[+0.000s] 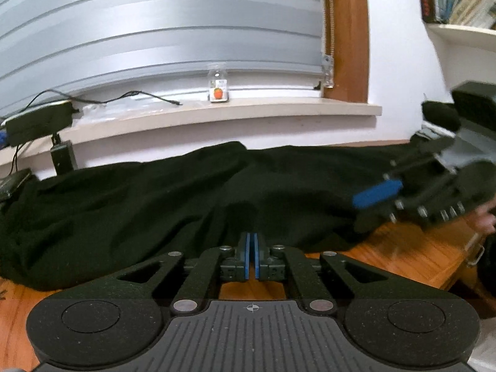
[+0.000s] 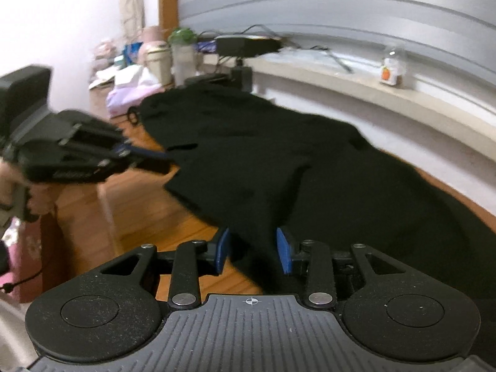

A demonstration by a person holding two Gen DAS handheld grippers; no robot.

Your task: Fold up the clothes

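Note:
A black garment (image 1: 155, 198) lies spread across the wooden table (image 1: 403, 248); it also fills the right wrist view (image 2: 310, 161). My left gripper (image 1: 251, 241) is shut, its blue pads pressed together at the garment's near edge; whether cloth is pinched between them I cannot tell. It shows at the left of the right wrist view (image 2: 155, 156). My right gripper (image 2: 253, 248) is open, its blue pads straddling a fold of the garment's near edge. It also shows blurred at the right of the left wrist view (image 1: 372, 198).
A window sill (image 1: 217, 114) runs behind the table with a small jar (image 1: 218, 86), a black box (image 1: 37, 124) and cables. Bottles and bags (image 2: 155, 59) crowd the far left end. A shelf (image 1: 458, 28) hangs at upper right.

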